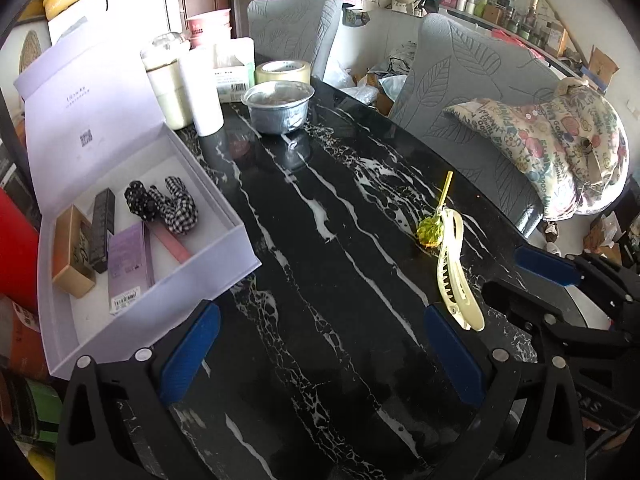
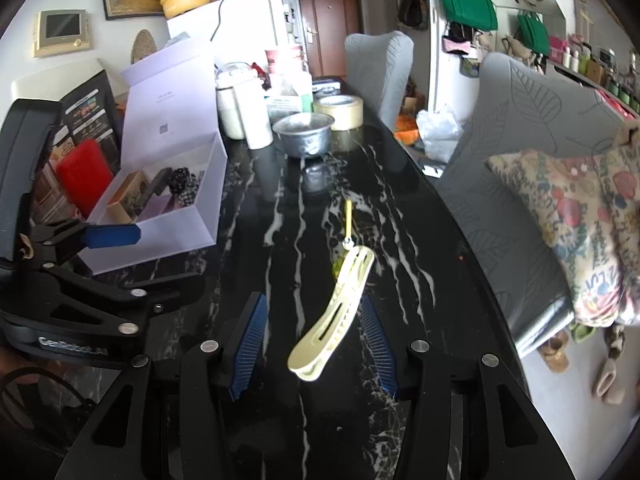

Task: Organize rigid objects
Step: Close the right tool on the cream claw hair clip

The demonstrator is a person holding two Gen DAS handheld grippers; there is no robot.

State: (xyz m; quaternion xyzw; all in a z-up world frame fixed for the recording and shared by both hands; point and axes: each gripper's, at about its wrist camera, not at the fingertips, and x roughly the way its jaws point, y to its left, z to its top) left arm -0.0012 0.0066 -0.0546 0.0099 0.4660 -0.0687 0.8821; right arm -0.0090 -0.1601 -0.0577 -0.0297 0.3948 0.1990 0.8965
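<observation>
Between the blue pads of the right gripper point(image 2: 316, 344) lies a cream hair clip point(image 2: 334, 312) on the black marble table point(image 2: 400, 216), jaws apart, neither pad pressing it. Just beyond the clip's far tip rests a green lollipop point(image 1: 430, 230). The left gripper point(image 1: 320, 356) hovers spread wide, empty, the open white box point(image 1: 224, 248) off its left finger.

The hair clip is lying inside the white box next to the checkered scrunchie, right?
No. The hair clip lies on the black table, beside a lollipop. The scrunchie is in the white box. The left wrist view shows it.
</observation>
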